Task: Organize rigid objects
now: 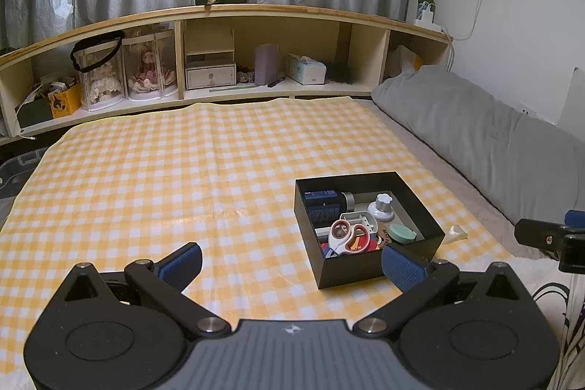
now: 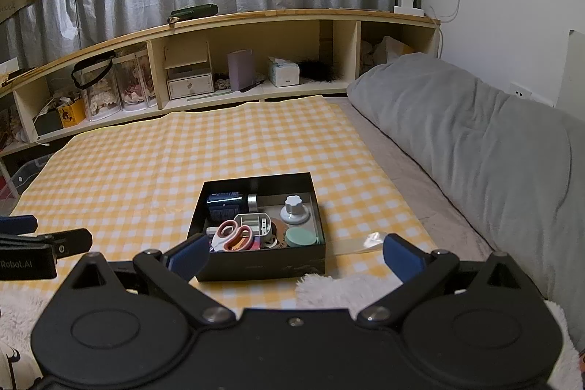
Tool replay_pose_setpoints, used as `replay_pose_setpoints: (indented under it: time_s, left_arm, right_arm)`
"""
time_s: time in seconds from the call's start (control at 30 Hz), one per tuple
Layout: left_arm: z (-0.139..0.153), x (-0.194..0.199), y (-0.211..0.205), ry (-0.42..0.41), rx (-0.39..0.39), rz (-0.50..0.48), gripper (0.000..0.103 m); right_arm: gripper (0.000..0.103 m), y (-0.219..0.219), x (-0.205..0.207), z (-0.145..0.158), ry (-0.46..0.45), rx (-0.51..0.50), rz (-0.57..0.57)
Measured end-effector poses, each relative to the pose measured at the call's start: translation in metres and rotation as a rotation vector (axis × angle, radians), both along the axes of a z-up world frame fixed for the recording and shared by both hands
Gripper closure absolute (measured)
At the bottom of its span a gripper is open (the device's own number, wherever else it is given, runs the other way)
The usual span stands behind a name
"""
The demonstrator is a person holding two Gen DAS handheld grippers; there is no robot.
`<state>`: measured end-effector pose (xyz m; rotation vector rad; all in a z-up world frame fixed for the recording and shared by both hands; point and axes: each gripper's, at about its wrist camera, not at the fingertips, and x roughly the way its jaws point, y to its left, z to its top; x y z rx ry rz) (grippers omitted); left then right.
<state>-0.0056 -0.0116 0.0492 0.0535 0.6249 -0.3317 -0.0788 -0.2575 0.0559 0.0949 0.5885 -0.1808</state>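
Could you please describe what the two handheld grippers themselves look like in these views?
Both are matte black plastic. The left gripper has two round hubs, silver pivot bolts, angled linkage arms, ribbed blue rubber finger pads and a grey ribbed centre plate with a small emblem. The right gripper matches, though its centre is plain black. White lettering ending "Robot.AI" marks the left gripper's side, as the right wrist view shows. No sleeves or hands show.

Cloth (image 1: pixel 146 178) left of box (image 1: pixel 343 271) bare; pillow (image 2: pixel 475 141) blocks right.

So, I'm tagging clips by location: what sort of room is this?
Most likely a bedroom: a rolled grey blanket lies along the wall beside a yellow checked cloth, below a low wooden cubby shelf of keepsakes. The black open box sits on the cloth.
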Motion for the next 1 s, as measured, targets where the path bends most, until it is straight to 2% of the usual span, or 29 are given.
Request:
replay_pose_setpoints:
  time_s: [1.0]
  left_arm:
    - [0.0002,-0.0006,0.0003,0.001,0.005,-0.001,0.0]
  right_arm:
    - [0.001,0.0,-0.0004,-0.0002,-0.001,0.002,0.0]
